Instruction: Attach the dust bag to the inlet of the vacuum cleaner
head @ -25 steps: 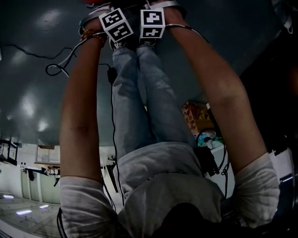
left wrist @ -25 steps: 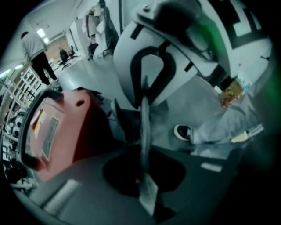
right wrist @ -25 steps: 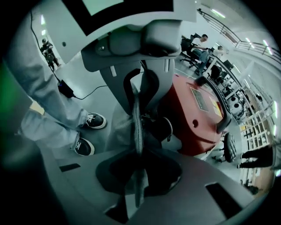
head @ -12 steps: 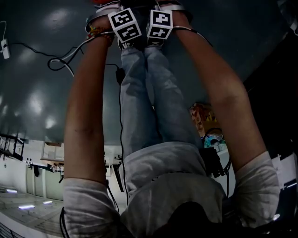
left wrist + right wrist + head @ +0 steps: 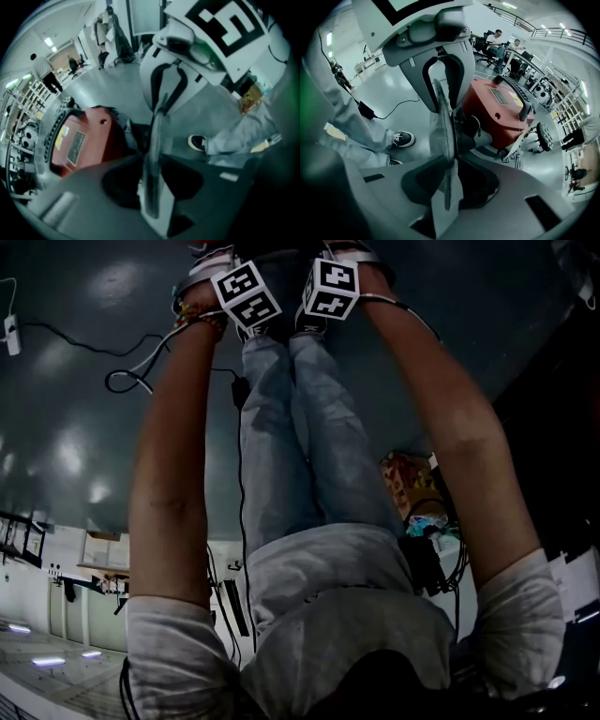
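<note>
My left hand-held gripper (image 5: pixel 152 154) and right hand-held gripper (image 5: pixel 448 155) each pinch the dust bag (image 5: pixel 437 131) beside the red vacuum cleaner (image 5: pixel 501 115), and I can't see it seated on the inlet.

Dust bag (image 5: pixel 439 124): clamped edge-on between left claw (image 5: pixel 152 150) and right claw (image 5: pixel 451 161), which face each other.
Vacuum cleaner (image 5: pixel 499 115): on the floor (image 5: pixel 393 89), just beyond the bag.
Shoes (image 5: pixel 401 139): bag's opposite side.

The right gripper (image 5: pixel 449 161) has its jaws pressed together on the edge of a thin grey dust bag (image 5: pixel 439 126), near a red plastic vacuum cleaner (image 5: pixel 499 117) with a black handle (image 5: pixel 519 95).
</note>
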